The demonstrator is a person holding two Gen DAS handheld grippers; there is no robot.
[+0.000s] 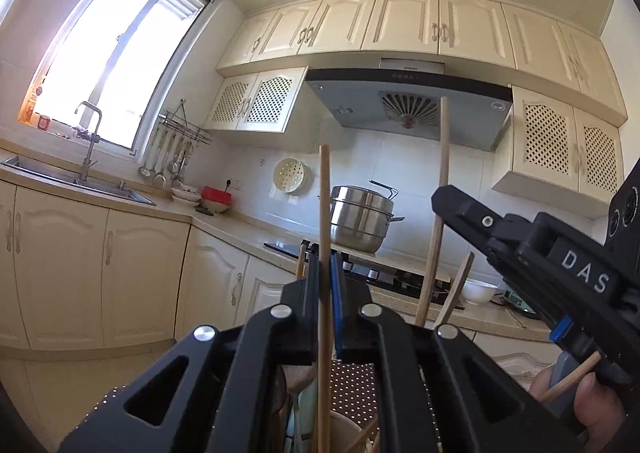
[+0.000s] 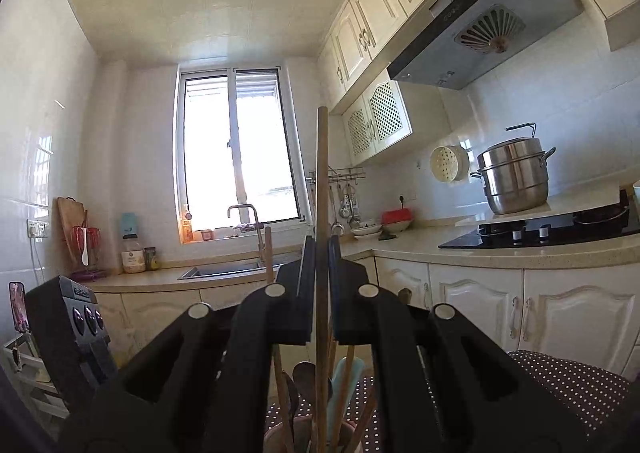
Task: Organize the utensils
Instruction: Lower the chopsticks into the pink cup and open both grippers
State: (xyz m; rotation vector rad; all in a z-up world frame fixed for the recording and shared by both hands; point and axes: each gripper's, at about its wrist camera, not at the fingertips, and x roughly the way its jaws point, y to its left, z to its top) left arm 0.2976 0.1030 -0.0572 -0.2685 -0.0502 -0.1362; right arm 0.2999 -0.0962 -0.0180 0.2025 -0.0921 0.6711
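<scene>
Chopsticks (image 1: 325,213), two upright, one per closed gripper (image 1: 325,273).

We see upright wooden handles (image 1: 438,189) and the right claw (image 1: 440,199) crowding the right; the left lies open.

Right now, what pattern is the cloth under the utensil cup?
Dark brown cloth with white polka dots, clearest in the right wrist view.

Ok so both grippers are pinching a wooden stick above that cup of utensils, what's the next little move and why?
Probably ease the left gripper straight down. Its jaws are shut on an upright wooden stick whose lower end already reaches into the utensil cup, so a short descent should seat it before release. The right gripper is likewise shut on its own stick over the cup and can wait.
</scene>
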